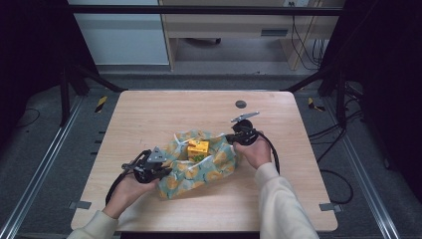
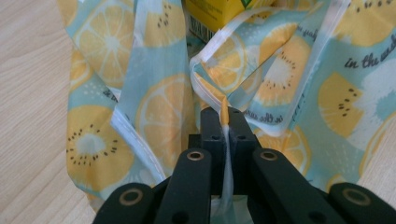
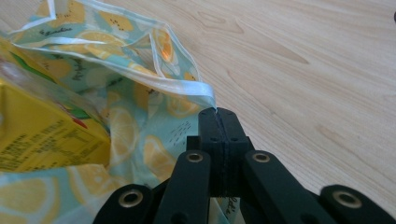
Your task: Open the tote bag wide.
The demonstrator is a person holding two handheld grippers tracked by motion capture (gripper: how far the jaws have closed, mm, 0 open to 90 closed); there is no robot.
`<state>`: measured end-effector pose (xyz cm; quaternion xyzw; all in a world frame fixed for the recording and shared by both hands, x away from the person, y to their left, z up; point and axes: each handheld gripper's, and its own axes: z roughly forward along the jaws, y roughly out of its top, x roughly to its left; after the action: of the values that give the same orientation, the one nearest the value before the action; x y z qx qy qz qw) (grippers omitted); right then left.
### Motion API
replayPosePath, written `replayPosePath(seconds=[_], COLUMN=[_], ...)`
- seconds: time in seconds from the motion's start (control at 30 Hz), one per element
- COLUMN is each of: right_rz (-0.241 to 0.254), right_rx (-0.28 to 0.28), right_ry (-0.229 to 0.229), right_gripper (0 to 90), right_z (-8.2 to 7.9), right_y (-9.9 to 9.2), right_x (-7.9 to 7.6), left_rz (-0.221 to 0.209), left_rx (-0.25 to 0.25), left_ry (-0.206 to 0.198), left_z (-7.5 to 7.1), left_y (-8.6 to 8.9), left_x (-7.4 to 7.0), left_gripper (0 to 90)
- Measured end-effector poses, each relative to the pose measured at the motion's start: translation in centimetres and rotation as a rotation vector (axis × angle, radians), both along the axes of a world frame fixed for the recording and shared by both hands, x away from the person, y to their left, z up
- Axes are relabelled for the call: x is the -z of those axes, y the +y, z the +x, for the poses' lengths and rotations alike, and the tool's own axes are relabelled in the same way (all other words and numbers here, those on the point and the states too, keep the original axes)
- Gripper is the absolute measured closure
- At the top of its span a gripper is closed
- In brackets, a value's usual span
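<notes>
A light-blue cloth [image 1: 209,167] printed with lemon slices lies crumpled in the middle of the wooden table [image 1: 149,114]. A yellow carton [image 1: 198,148] sits on it, partly wrapped. My left gripper [image 1: 168,171] is at the cloth's left side, shut on a hemmed edge of the cloth [image 2: 205,88] that runs between its black jaws [image 2: 225,116]. My right gripper [image 1: 230,138] is at the cloth's right corner, shut on the white-hemmed cloth corner [image 3: 205,95]. The carton [image 3: 42,135] fills the left of the right gripper view.
A dark round plug [image 1: 241,104] sits in the tabletop behind the cloth. Black cables trail from both grippers toward the person's sleeves. Metal floor rails run along both sides of the table, and a desk stands beyond it.
</notes>
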<state>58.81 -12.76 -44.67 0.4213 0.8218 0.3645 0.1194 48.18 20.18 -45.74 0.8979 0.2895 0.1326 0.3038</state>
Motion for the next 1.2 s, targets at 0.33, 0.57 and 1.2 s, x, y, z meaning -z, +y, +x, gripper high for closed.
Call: replayPosePath(seconds=[0.33, 0.57, 1.2], right_rz=[0.001, 0.019, 0.124], right_rx=[0.024, 0.062, -0.006], right_ry=[0.022, -0.025, -0.212], right_gripper=[81.4, 54.7, 25.1], right_z=[0.1, -0.5, -9.3], right_y=[-0.3, -0.8, -2.6], right_x=[0.7, -0.8, -7.6], left_rz=[0.027, 0.002, -0.046], left_rx=[0.017, -0.006, -0.071], left_ry=[0.025, -0.003, -0.182], left_z=[-0.5, -0.6, -0.1], left_y=[-0.1, 0.1, -0.4], left_x=[0.7, -0.1, -6.7], left_gripper=[87.9, 80.3, 37.7])
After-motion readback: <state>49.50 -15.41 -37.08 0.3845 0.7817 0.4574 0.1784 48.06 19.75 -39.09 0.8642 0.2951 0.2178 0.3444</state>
